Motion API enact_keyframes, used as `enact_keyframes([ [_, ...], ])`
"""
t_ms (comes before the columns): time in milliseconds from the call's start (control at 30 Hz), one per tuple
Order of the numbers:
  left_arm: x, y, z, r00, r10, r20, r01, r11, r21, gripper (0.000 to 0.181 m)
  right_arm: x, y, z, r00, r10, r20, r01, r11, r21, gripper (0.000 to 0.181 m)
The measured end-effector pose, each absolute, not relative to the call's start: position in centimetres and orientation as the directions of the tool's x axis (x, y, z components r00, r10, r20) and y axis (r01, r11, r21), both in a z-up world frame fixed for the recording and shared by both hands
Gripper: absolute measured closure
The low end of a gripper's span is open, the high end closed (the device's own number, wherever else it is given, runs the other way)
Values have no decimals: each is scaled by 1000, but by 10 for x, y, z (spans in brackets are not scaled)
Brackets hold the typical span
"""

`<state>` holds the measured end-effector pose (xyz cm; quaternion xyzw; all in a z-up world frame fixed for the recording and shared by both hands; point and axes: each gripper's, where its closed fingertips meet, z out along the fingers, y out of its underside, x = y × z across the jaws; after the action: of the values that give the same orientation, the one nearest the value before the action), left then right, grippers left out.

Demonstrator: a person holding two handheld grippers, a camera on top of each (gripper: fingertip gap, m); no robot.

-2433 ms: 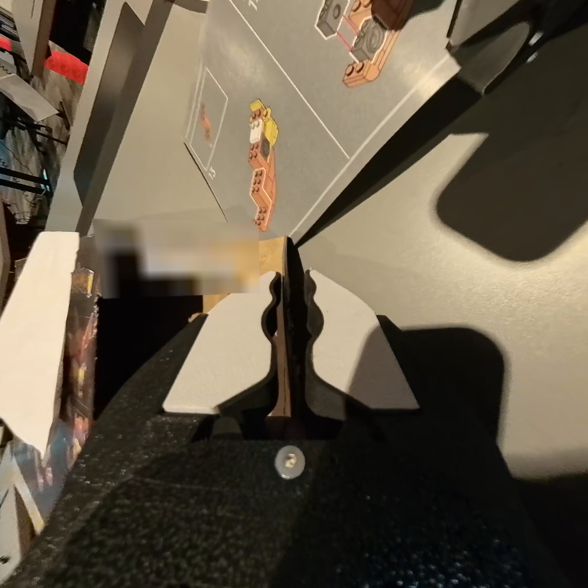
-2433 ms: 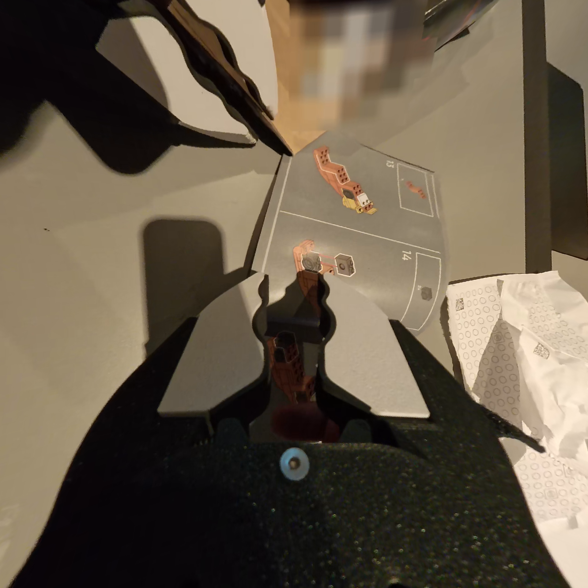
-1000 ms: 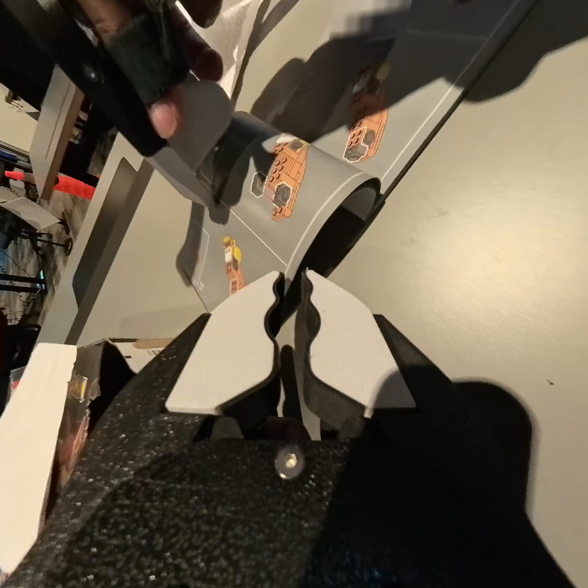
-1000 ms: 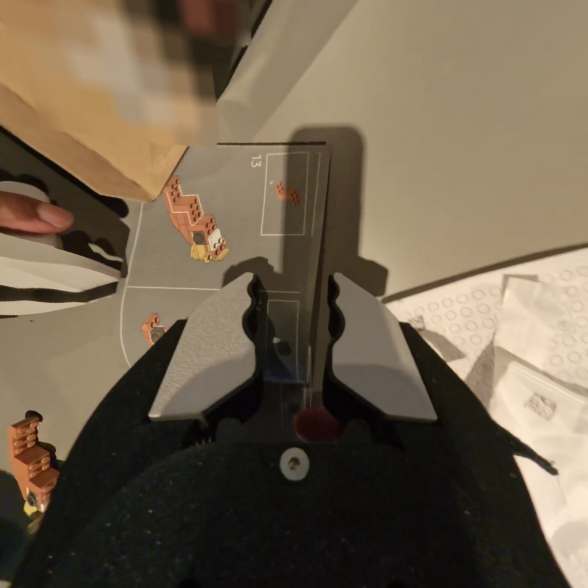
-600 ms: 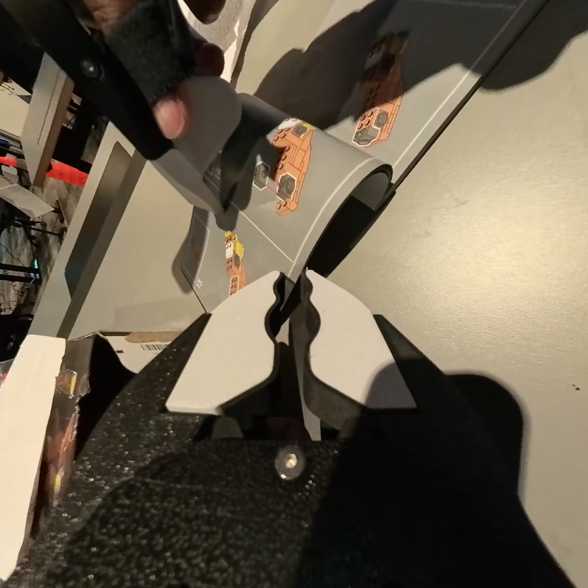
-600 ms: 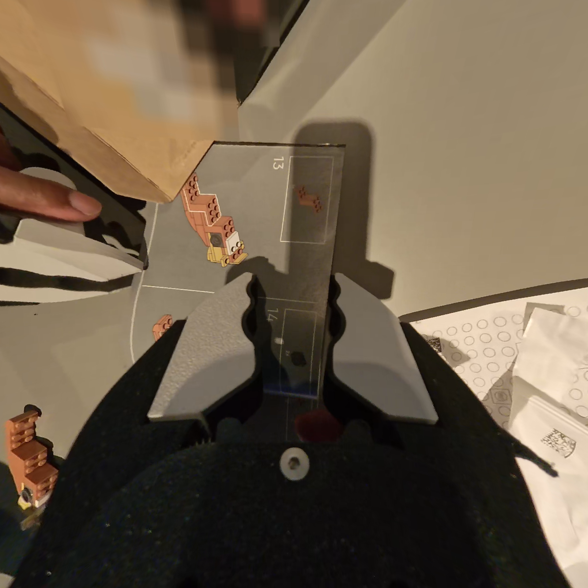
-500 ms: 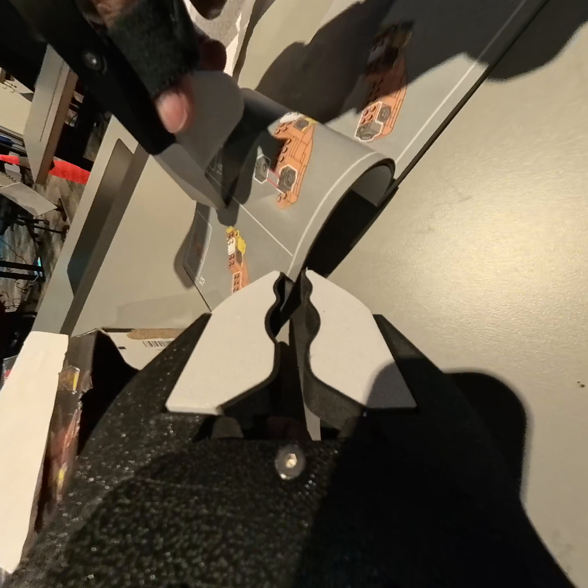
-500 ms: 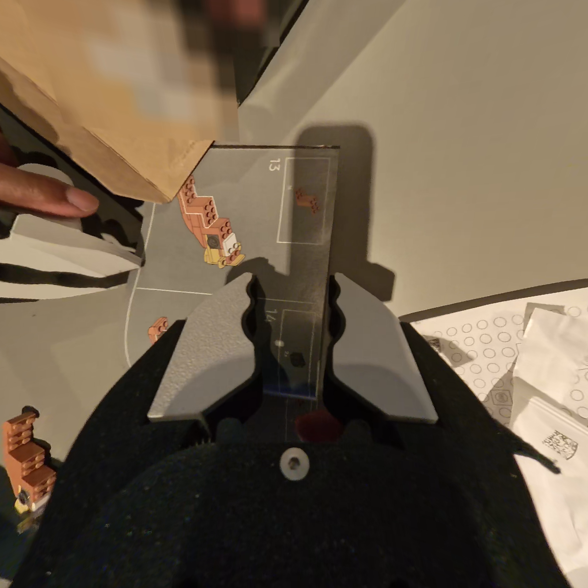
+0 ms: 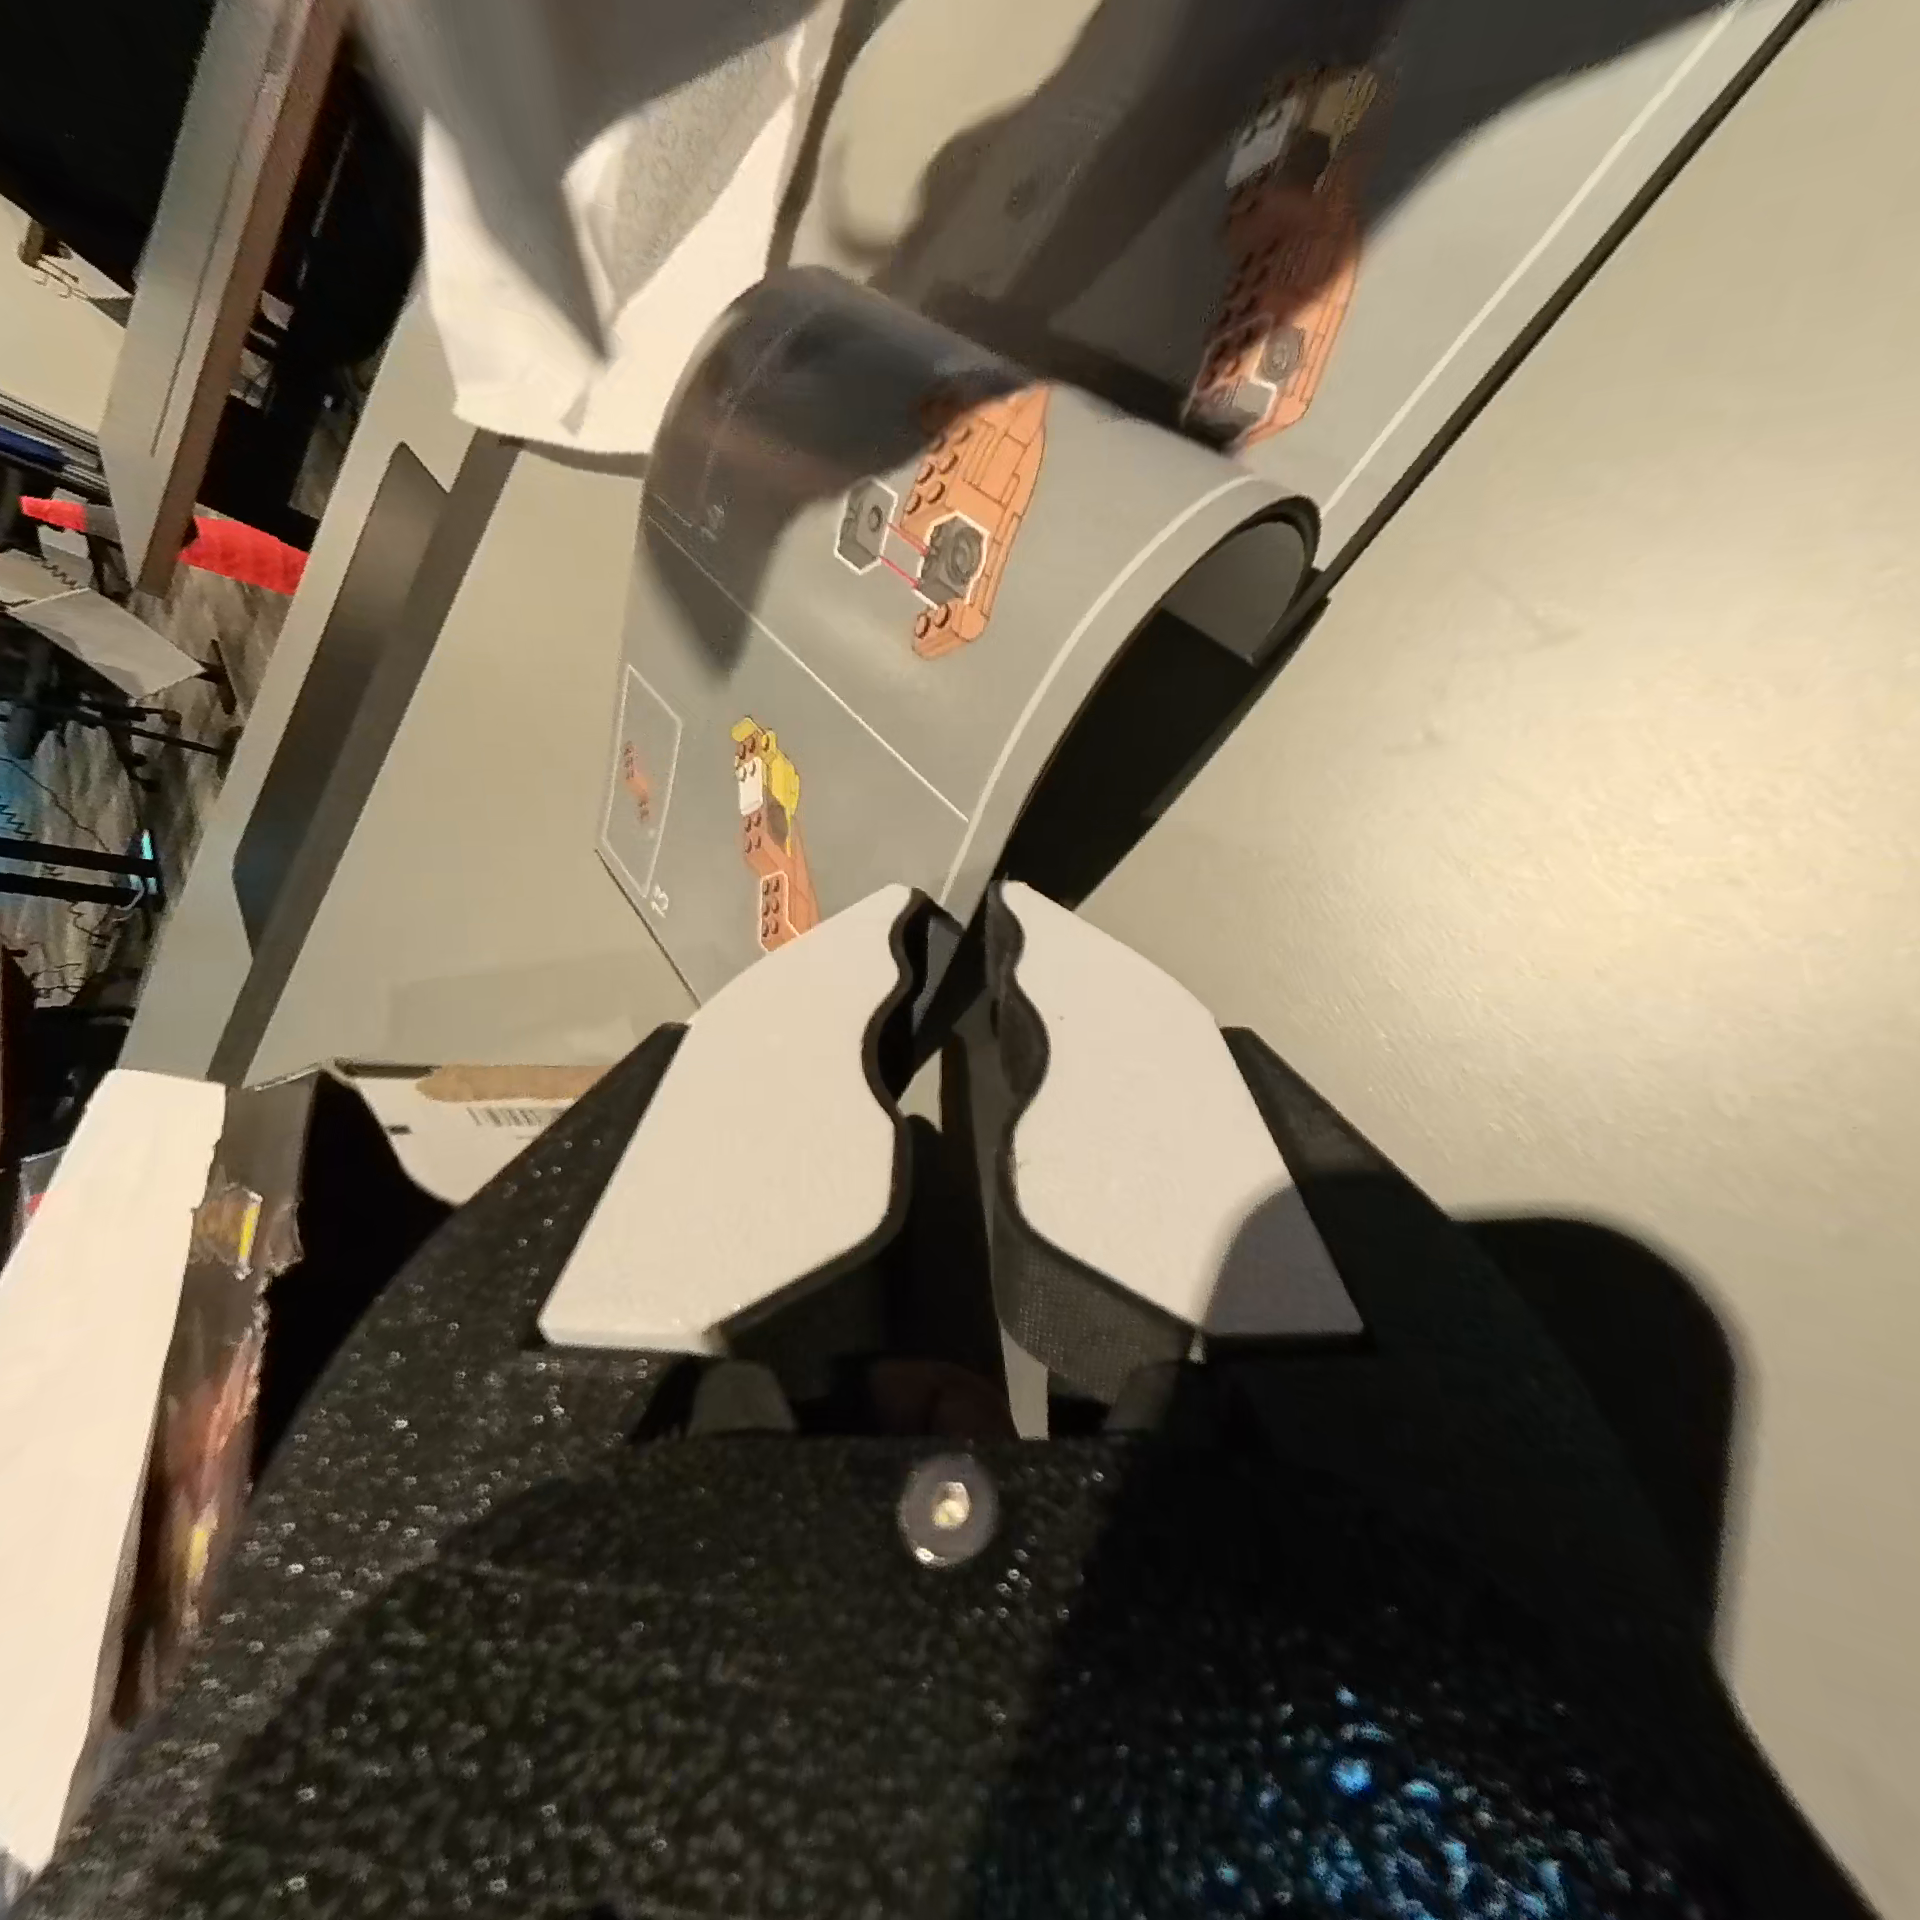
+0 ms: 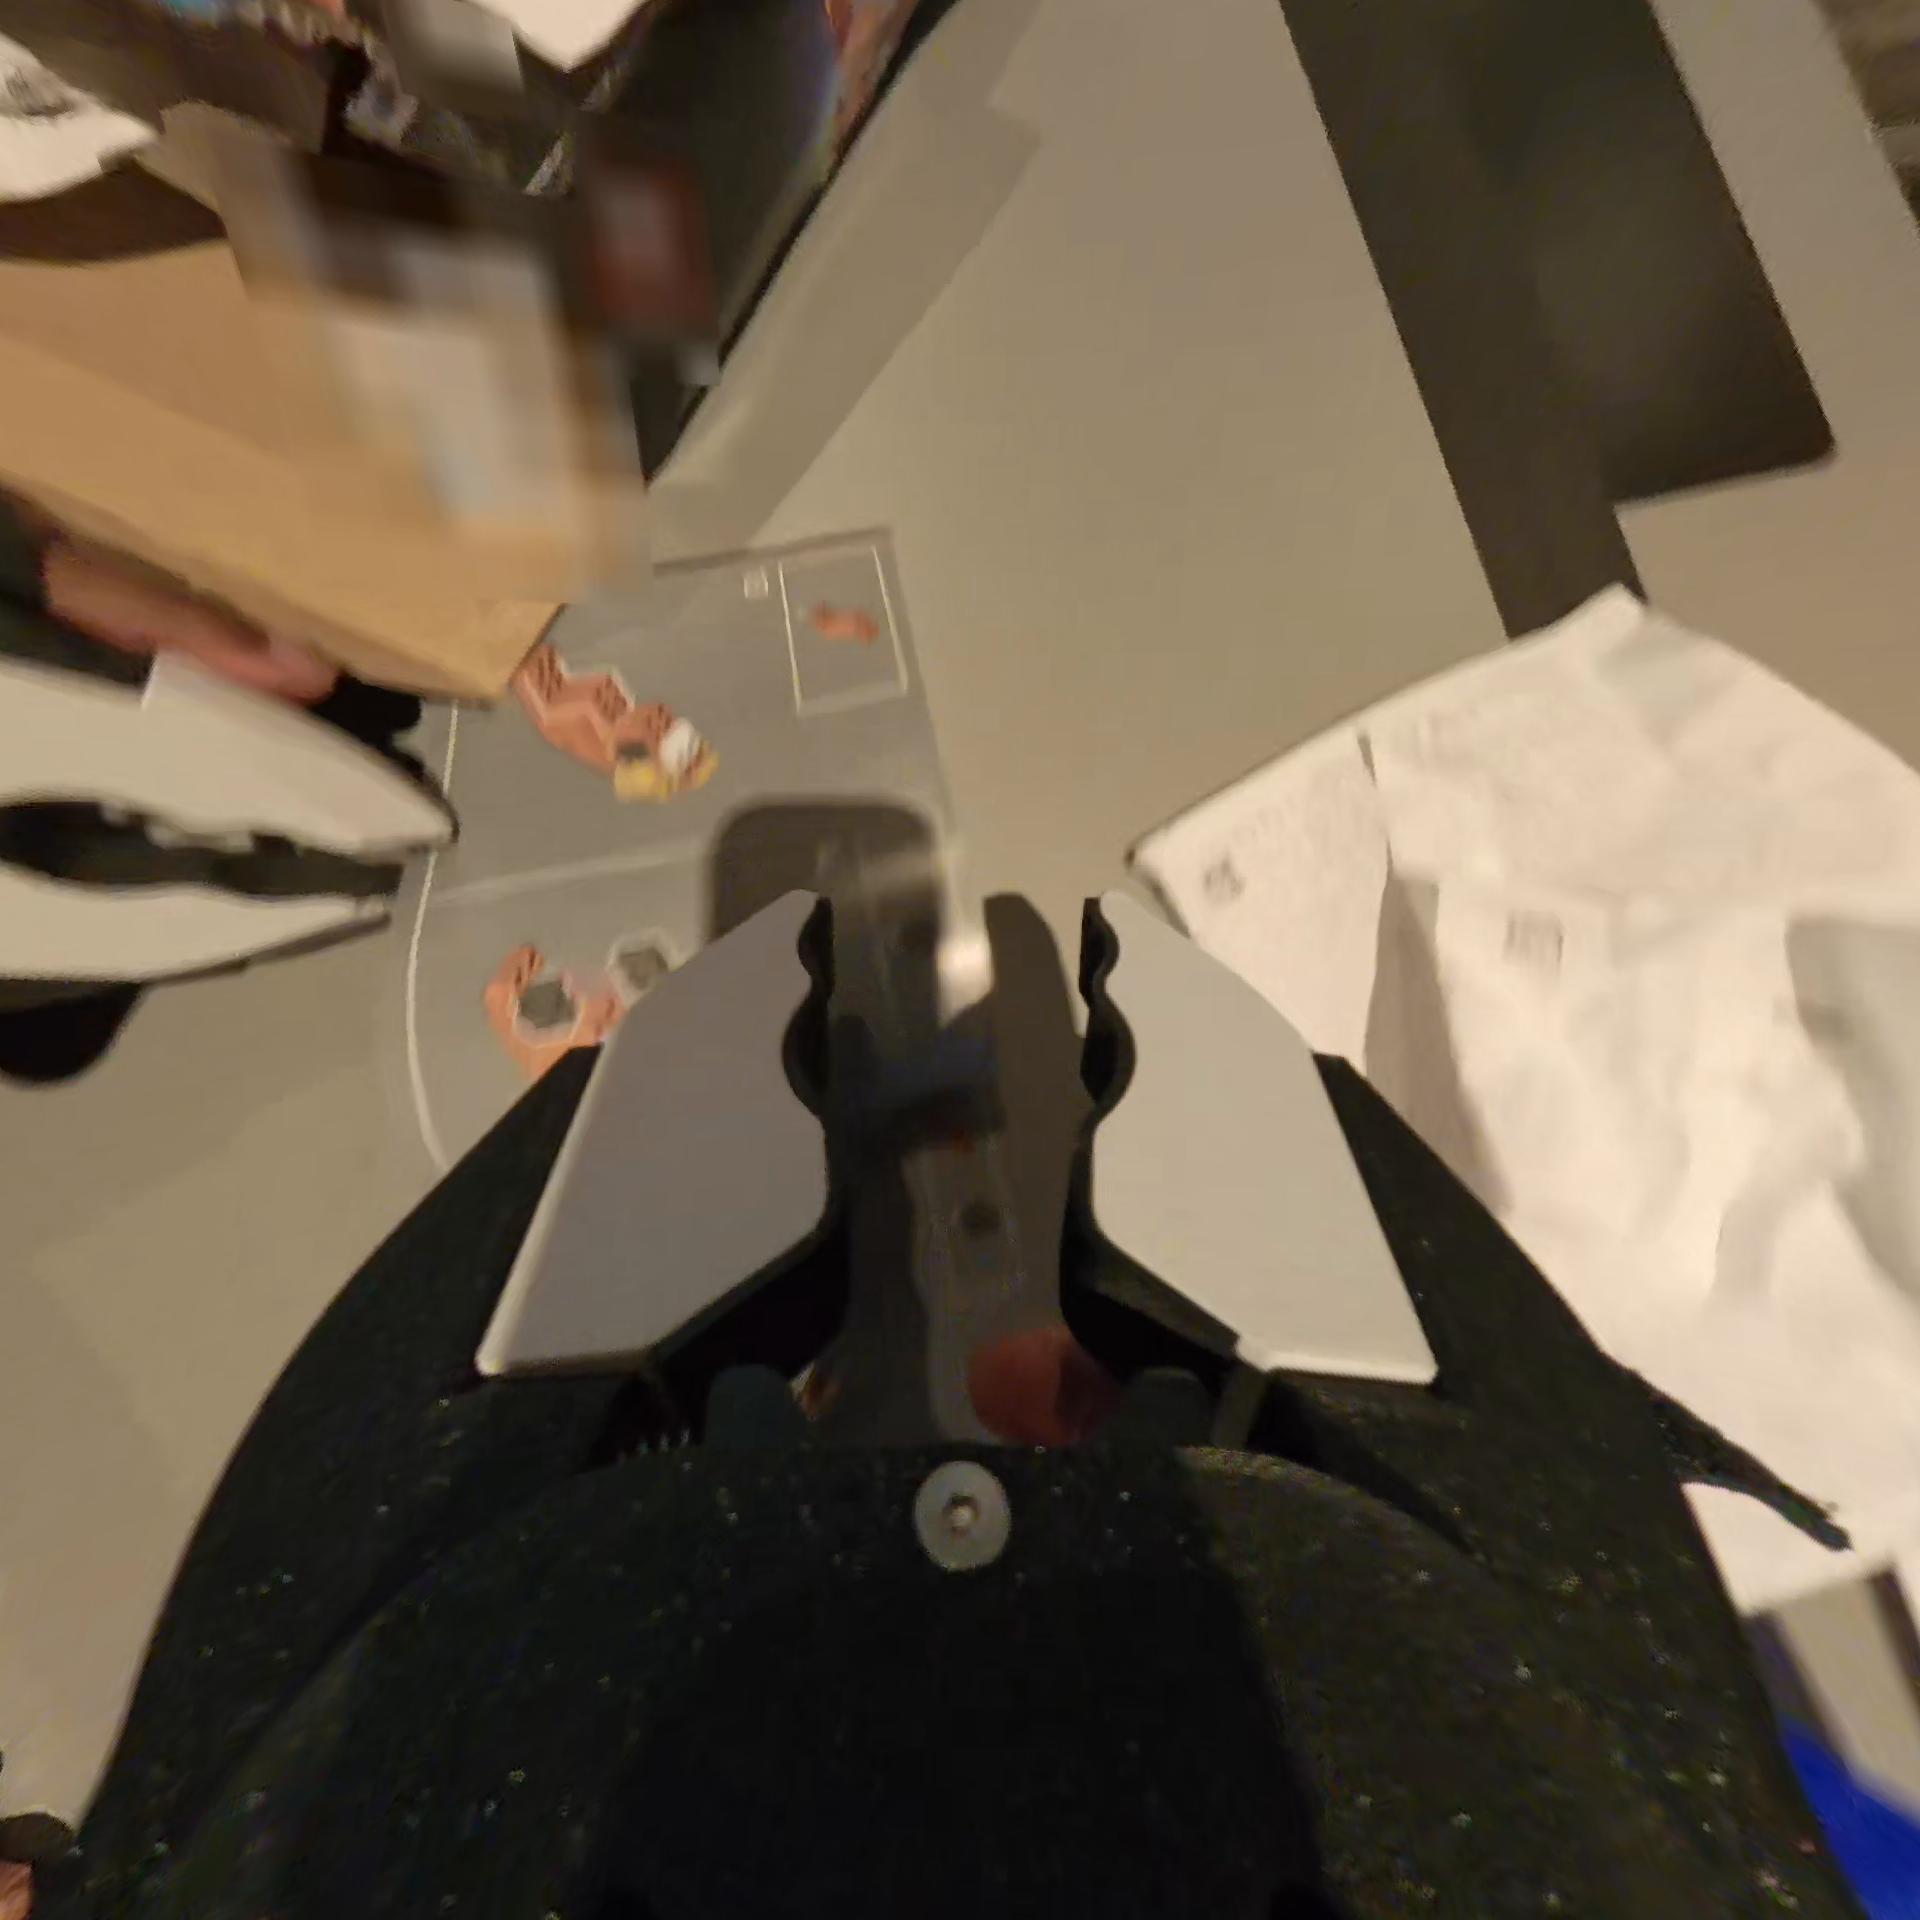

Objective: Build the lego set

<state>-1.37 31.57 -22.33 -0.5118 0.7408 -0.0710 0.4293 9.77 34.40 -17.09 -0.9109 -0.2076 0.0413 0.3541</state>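
Note:
The grey instruction booklet [image 9: 831, 727] lies on the pale table with its top page bent up in a curl. My left gripper [image 9: 951, 914] is shut on the near edge of that page. It also shows at the left of the right wrist view [image 10: 395, 862]. My right gripper [image 10: 956, 935] is open, and a blurred, shiny edge of the lifted page runs between its fingers. The booklet [image 10: 727, 675] lies ahead of it, showing pictures of an orange-brown model. The right gripper is a grey blur at the top of the left wrist view [image 9: 499, 156].
Crumpled white paper bags [image 10: 1558, 935] lie to the right of the booklet. A brown cardboard box [image 10: 260, 468] hangs over the booklet's far left. A white-edged box [image 9: 94, 1351] stands left of my left gripper. A dark panel [image 10: 1558, 260] is at the far right.
My right gripper has swung right and away in a blur, so more of the white bags show. The small brown model has left its view. My left gripper still holds the page edge.

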Motion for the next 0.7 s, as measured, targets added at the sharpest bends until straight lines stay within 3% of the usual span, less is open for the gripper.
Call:
enact_keyframes([
  [533,-14,320,-223,-96,-803,-589,-726,461,-511,170,83,246,-186,922,357,147,350,-611,-710,138],
  [700,-23,316,-209,-46,-821,-569,-695,435,-572,168,73,234,-175,923,343,175,341,-517,-785,140],
])
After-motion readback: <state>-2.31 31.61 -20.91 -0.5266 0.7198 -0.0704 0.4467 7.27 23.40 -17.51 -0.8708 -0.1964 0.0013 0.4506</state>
